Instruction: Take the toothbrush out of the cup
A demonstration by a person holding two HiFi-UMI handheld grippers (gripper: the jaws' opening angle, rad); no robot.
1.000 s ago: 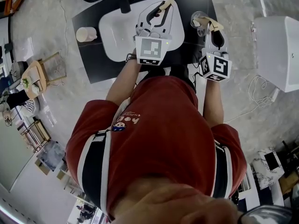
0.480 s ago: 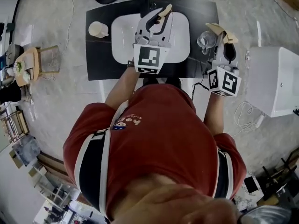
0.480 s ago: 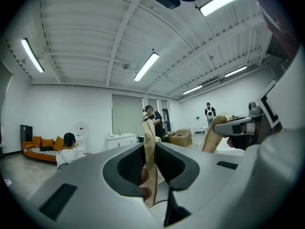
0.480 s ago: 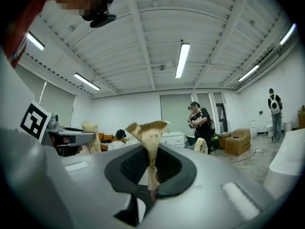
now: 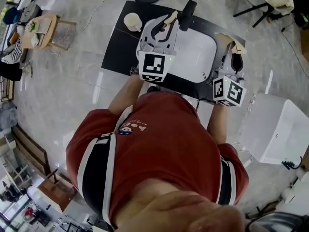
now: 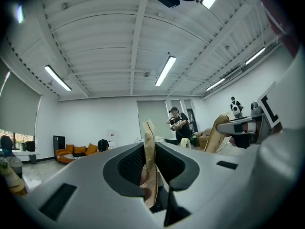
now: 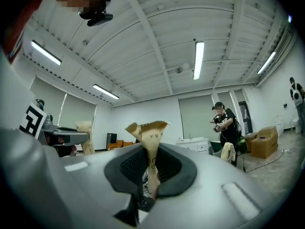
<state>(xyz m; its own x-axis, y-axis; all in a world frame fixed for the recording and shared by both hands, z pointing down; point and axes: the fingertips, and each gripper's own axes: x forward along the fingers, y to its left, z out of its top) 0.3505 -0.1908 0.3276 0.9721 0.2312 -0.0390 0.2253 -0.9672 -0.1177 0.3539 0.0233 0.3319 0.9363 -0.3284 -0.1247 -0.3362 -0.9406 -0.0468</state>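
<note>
No toothbrush shows in any view. A cream cup (image 5: 131, 21) stands at the far left corner of the black table (image 5: 120, 52). My left gripper (image 5: 170, 17) hangs raised over the white basin (image 5: 198, 50). In the left gripper view its tan-taped tips (image 6: 148, 132) meet, shut, with nothing seen between them. My right gripper (image 5: 235, 41) is held up at the basin's right end, and its tan tips (image 7: 151, 128) are shut and empty too. Both point level into the room, side by side. The clear glass that stood by the right gripper is hidden.
A black faucet (image 5: 187, 7) rises behind the basin. A white box (image 5: 277, 129) stands on the floor at the right and a wooden stool (image 5: 41, 30) at the far left. A person (image 7: 224, 120) stands across the room, near cardboard boxes (image 7: 261, 147).
Both grippers have risen and swung level. The head view has turned, so the table now lies tilted to the right. The clear glass by the right gripper has gone out of sight.
</note>
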